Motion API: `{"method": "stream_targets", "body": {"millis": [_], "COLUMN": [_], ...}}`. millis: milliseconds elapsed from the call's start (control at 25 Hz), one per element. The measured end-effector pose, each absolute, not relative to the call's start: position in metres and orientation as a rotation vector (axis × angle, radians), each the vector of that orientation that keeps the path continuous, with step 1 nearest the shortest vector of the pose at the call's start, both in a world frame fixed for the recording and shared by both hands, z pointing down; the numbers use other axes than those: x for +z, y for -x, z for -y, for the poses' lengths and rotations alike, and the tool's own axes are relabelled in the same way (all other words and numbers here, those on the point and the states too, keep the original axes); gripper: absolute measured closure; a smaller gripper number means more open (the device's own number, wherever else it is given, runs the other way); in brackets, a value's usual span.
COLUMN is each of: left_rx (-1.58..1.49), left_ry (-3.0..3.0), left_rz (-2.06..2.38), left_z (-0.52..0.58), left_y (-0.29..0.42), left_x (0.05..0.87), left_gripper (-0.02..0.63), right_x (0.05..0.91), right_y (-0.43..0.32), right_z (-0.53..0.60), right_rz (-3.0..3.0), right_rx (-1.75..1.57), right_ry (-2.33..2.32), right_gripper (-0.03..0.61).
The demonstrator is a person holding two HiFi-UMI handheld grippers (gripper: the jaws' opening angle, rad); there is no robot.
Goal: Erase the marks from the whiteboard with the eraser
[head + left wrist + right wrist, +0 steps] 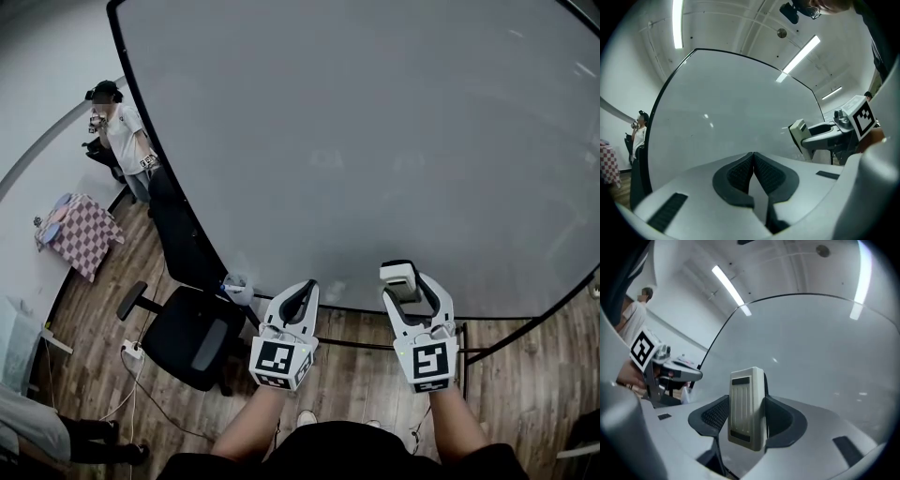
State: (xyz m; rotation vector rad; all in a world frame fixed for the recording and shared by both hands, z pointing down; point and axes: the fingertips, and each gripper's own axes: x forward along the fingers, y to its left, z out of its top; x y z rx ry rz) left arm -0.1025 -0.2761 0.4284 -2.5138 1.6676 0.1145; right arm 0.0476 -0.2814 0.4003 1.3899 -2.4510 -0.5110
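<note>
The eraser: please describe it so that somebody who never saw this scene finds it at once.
Start at the large grey whiteboard with a black frame that fills the head view. Near its lower edge, the white right tongs are shut on a cream rectangular eraser with a ribbed back. The white left tongs beside them are shut and hold nothing.

White left tongs [304, 289] and right tongs [405, 283], black pads [739, 173] (black-and-white marker cubes [279, 361]).

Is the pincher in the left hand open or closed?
Shut. In the left gripper view, the left gripper's two dark ribbed pads press together at the tips, with nothing held between them.
</note>
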Motion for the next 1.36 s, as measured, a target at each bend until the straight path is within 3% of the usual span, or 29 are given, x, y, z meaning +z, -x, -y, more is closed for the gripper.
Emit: {"method": "stream_targets", "body": {"millis": [280,1360], "left_rx": [0.122,0.105], "left_ry": [2.561,2.602], "left_rz": [-1.638,-1.6], "left_z": [0.274,0.261], "left_y": [0.082,0.058], "left_x": [0.436,0.437], "left_gripper": [0.594,0.594], "right_x": [0.397,0.377], "right_y": [-0.086,-0.125], "right_z": [0.265,0.244], "right_rz": [2.639,2.736], "right_rx": [-0.245,-0.292], "right_ry": [-1.494,-1.618], "right_gripper": [0.318,0.321]}}
